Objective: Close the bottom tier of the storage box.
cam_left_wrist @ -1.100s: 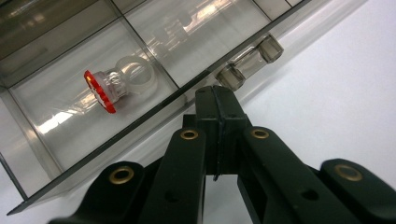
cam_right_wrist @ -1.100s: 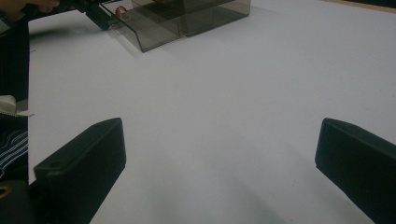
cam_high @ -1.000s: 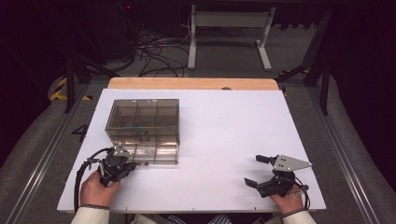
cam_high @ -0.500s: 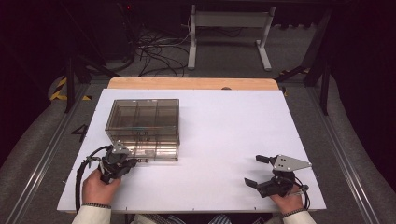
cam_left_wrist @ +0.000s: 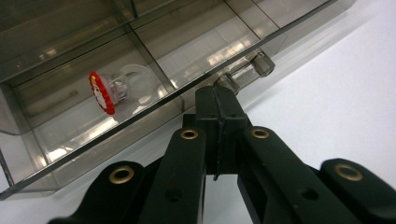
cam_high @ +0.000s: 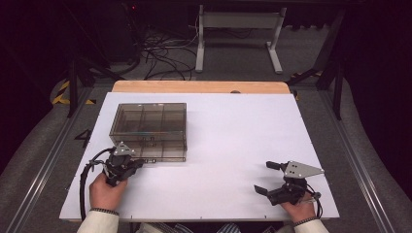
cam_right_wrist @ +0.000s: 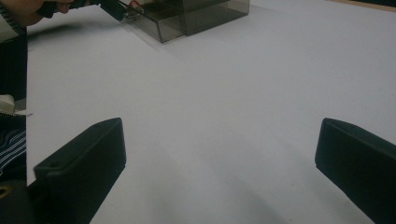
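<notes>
The left tool (cam_left_wrist: 218, 100) has its 2 jaws pressed together, grasping nothing, tips right at the small clear latch (cam_left_wrist: 227, 82) on the front edge of the smoky transparent plastic compartment box (cam_high: 148, 127). Just beyond the tips, inside 1 compartment, lies a small clear ring with a red-rimmed top (cam_left_wrist: 106, 89). The clenched tips could slip off the tiny latch, or their push could shove the light box across the white worktop (cam_high: 233, 145), since nothing steadies it: the right tool (cam_high: 270, 177), jaws spread and empty, rests well apart.

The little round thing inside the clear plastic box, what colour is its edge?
Red, around a white face, on the little round thing; the left gripper view shows it best.
</notes>
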